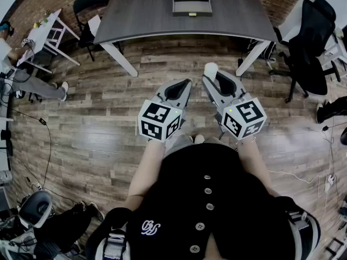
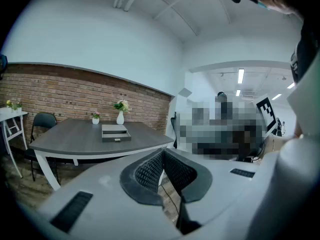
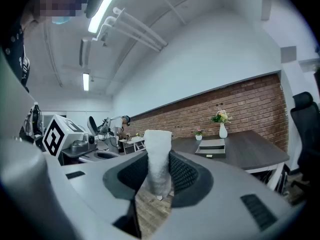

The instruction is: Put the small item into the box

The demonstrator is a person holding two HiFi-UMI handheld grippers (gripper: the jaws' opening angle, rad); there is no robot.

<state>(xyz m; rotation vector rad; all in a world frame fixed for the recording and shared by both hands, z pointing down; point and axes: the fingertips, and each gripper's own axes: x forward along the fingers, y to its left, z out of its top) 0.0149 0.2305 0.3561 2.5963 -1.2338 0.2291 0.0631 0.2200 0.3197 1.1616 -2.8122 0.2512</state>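
A grey box (image 1: 191, 0) with a drawer front stands on the dark table (image 1: 141, 15) ahead; it also shows as the box (image 2: 115, 132) and the box (image 3: 211, 147) in the gripper views. My right gripper (image 1: 212, 76) is shut on a small white fuzzy cylinder (image 1: 210, 70), which stands upright as the white item (image 3: 158, 159) between the pads. My left gripper (image 1: 182, 87) is shut with nothing in it, its pads (image 2: 150, 171) pressed together. Both are held over the wooden floor, well short of the table.
Black office chairs (image 1: 309, 42) stand at the right, another chair (image 1: 89, 7) at the table's left end. A small white side table (image 1: 46, 34) and a seated person (image 1: 32, 83) are at far left. A white vase (image 2: 120, 117) stands behind the box.
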